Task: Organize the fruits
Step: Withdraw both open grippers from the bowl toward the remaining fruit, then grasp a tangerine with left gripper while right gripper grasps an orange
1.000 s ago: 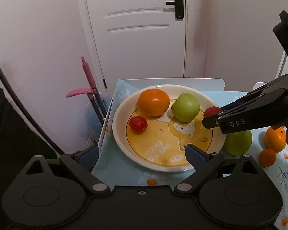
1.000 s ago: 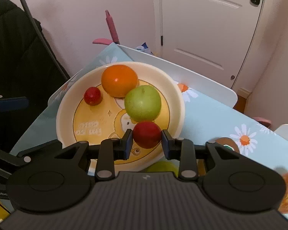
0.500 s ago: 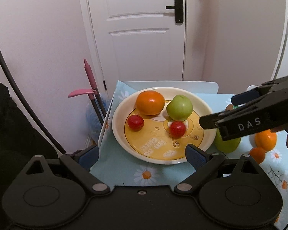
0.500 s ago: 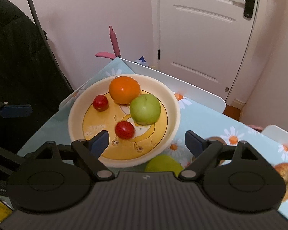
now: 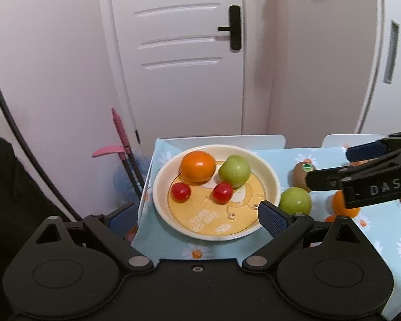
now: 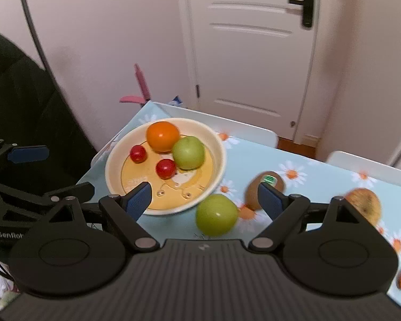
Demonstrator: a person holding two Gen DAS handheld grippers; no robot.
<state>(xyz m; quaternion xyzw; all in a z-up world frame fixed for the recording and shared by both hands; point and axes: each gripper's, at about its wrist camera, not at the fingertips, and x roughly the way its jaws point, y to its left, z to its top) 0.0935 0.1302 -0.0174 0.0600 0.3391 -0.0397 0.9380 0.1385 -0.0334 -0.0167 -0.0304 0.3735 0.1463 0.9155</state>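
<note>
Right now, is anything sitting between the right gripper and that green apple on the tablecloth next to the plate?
Nothing visible. The right gripper is open, and the green apple lies just ahead between its fingers. The plate sits left, the kiwi right, both beside the path.

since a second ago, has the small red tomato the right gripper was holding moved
Yes. The small red tomato now lies in the cream plate, beside the green apple; the right gripper is open and empty.

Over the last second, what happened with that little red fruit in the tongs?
The right tongs let go of the small red fruit, leaving it on the plate, then opened and pulled back. The orange, green apple and other red fruit stayed put.
</note>
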